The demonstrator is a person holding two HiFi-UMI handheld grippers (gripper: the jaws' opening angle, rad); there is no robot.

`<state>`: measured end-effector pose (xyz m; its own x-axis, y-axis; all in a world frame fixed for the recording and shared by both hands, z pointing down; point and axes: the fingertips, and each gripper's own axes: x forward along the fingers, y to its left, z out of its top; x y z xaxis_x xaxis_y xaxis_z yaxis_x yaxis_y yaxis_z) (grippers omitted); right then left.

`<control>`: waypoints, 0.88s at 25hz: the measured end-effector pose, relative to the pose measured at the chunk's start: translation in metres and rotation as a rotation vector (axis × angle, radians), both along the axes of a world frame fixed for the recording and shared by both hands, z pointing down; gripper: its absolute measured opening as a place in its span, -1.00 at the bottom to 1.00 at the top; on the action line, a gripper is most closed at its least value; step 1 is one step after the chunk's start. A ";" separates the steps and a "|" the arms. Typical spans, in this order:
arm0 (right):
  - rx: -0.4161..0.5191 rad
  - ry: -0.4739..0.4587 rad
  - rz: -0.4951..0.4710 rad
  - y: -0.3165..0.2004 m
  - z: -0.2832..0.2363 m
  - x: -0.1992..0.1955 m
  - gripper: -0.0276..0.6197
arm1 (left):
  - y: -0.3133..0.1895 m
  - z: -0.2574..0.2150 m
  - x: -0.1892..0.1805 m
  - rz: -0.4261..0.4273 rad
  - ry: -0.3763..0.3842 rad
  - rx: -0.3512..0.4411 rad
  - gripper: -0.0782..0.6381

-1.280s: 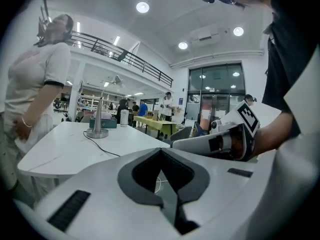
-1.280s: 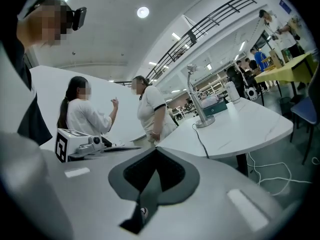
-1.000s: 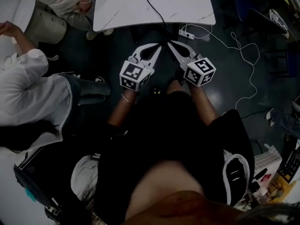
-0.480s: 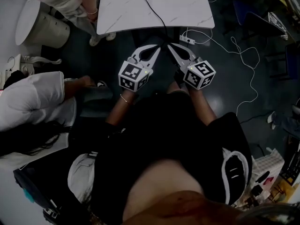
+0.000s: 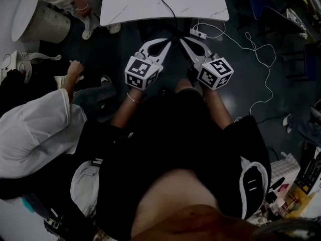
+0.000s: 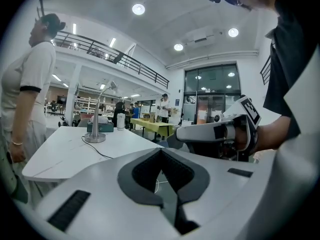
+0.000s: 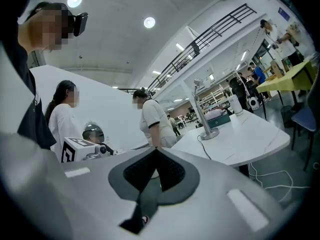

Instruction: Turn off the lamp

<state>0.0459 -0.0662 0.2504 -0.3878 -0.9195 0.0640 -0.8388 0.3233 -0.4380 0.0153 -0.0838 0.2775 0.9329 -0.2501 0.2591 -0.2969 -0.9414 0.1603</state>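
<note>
The desk lamp (image 6: 95, 134) stands on the far part of the white marble table (image 6: 65, 151), a slim silver stem on a round base with its black cord (image 5: 163, 1) running toward me. The right gripper view shows the lamp (image 7: 206, 126) at the table's back too. In the head view only the cord and the table (image 5: 200, 4) show. My left gripper (image 5: 168, 42) and right gripper (image 5: 182, 40) hover side by side below the table's near edge. Both are shut and hold nothing, well short of the lamp.
A power strip (image 5: 199, 34) and loose white cables (image 5: 253, 49) lie on the dark floor at the right. A seated person in white (image 5: 35, 134) is at my left, and another person (image 6: 30, 84) stands by the table's left side. A teal box (image 6: 100, 127) sits behind the lamp.
The head view has shifted, so the lamp base has slid out at the top. The person at the left has leaned and moved an arm. Both grippers have hardly moved.
</note>
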 end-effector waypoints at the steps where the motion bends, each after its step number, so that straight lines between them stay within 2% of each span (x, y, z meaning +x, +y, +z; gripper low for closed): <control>1: 0.001 0.005 -0.003 0.001 -0.001 0.000 -0.91 | 0.001 0.000 0.000 -0.004 0.001 -0.002 -0.76; 6: -0.001 0.016 -0.017 0.010 -0.001 0.002 -0.91 | 0.011 -0.004 0.003 -0.014 0.007 0.009 -0.76; 12: 0.005 0.026 -0.010 0.032 -0.003 0.015 -0.91 | 0.028 -0.003 0.017 -0.029 0.016 -0.026 -0.76; 16: 0.006 0.012 0.018 0.054 -0.007 0.030 -0.91 | 0.052 -0.008 0.033 -0.012 0.021 -0.027 -0.76; 22: 0.015 0.016 0.008 0.097 -0.011 0.041 -0.91 | 0.100 -0.005 0.046 -0.014 0.013 -0.031 -0.76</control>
